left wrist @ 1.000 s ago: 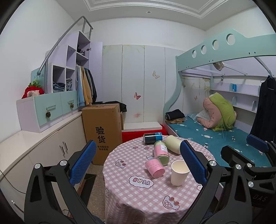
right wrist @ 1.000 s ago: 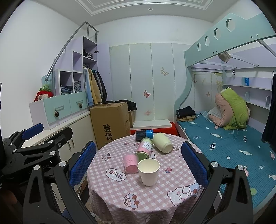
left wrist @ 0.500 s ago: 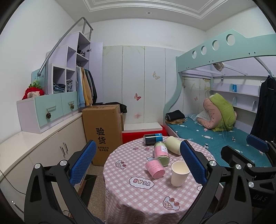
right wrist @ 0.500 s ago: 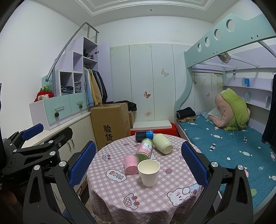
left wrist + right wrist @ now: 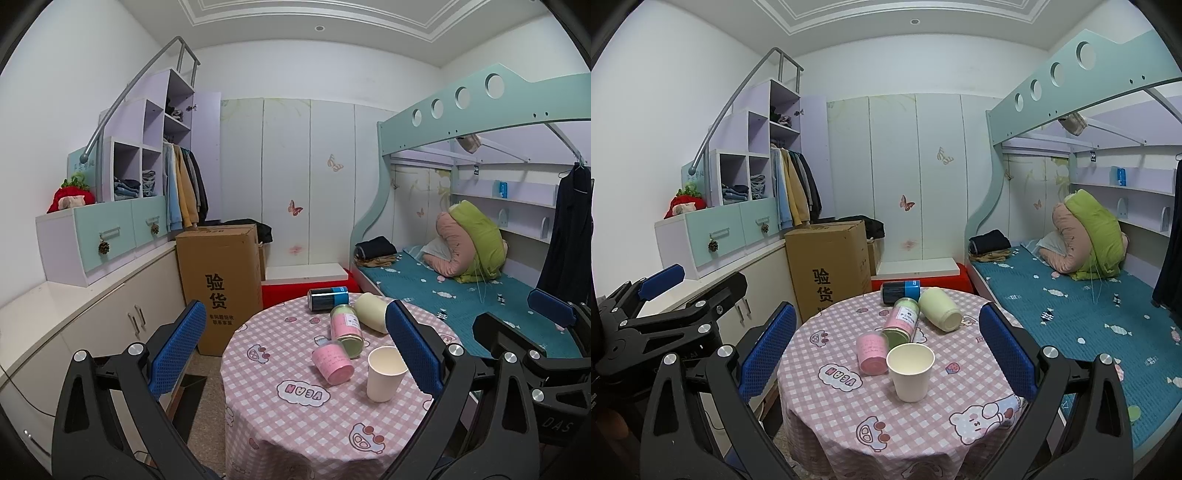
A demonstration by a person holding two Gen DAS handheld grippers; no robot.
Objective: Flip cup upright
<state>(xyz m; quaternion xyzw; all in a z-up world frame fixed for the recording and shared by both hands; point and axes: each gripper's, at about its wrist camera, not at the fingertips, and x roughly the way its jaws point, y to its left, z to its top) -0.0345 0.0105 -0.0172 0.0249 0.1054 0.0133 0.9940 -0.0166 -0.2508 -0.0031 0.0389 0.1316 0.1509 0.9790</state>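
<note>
A white paper cup stands upright, mouth up, on the round table with a pink checked cloth. Behind it lie several cups and cans on their sides: a small pink cup, a pink and green can, a pale green cup and a dark blue can. My left gripper is open and empty, held back from the table. My right gripper is open and empty too, the cup between its fingers' line of sight.
A cardboard box stands on the floor left of the table. White cabinets run along the left wall. A bunk bed with a teal mattress is on the right. The right gripper's body shows at the left view's right edge.
Almost nothing differs; both views have shifted very slightly. The objects on the table have not moved.
</note>
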